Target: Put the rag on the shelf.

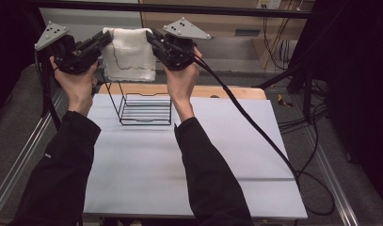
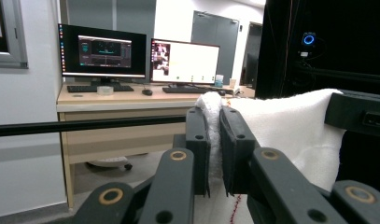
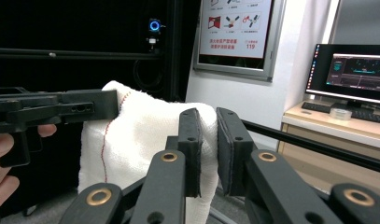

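The white towel [image 1: 129,54] hangs in the air above the wire rack [image 1: 146,109], its top corners pinched by the left gripper [image 1: 106,38] and the right gripper [image 1: 151,37]. Likely step: carrying it; next, lowering it squarely over the rack's top bar.

The cloth [image 1: 130,54] you hold up is white with a thin red stitched line wandering across it, pinched between your black left gripper [image 1: 106,40] and black right gripper [image 1: 151,37], each topped with a grey plate. Below the cloth, a black wire rack [image 1: 144,109] stands on the pale grey table [image 1: 194,155], whose far edge past the rack is light wood, and your sleeves [image 1: 62,174] are black.
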The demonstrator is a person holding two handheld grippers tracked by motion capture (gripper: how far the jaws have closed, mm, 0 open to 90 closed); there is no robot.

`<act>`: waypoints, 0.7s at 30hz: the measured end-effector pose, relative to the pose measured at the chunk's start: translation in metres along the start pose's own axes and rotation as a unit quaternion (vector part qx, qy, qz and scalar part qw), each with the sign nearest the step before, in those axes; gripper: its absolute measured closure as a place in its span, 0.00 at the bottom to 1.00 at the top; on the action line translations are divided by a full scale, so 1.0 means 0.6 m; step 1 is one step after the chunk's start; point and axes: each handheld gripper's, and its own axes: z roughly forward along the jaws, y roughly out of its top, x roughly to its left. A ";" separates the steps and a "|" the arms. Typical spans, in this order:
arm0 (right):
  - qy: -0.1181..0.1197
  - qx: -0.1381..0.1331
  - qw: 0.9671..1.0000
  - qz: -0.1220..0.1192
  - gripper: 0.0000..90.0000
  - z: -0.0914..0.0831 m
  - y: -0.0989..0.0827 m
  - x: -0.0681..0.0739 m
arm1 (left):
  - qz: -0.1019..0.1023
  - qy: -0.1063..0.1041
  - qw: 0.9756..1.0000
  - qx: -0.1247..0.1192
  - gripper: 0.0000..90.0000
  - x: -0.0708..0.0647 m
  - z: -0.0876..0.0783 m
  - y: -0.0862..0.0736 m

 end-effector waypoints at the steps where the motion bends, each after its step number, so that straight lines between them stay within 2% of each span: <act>1: -0.001 0.000 1.000 0.000 0.90 0.002 0.002 -0.002 | 0.000 0.001 1.000 0.000 0.91 0.000 0.002 0.002; 12: -0.004 0.001 1.000 0.004 0.90 0.034 0.009 -0.018 | 0.008 0.013 1.000 0.005 0.91 0.018 0.028 0.009; 21: -0.006 0.015 1.000 0.005 0.90 0.064 0.001 -0.033 | -0.003 0.017 1.000 0.009 0.91 0.036 0.048 -0.001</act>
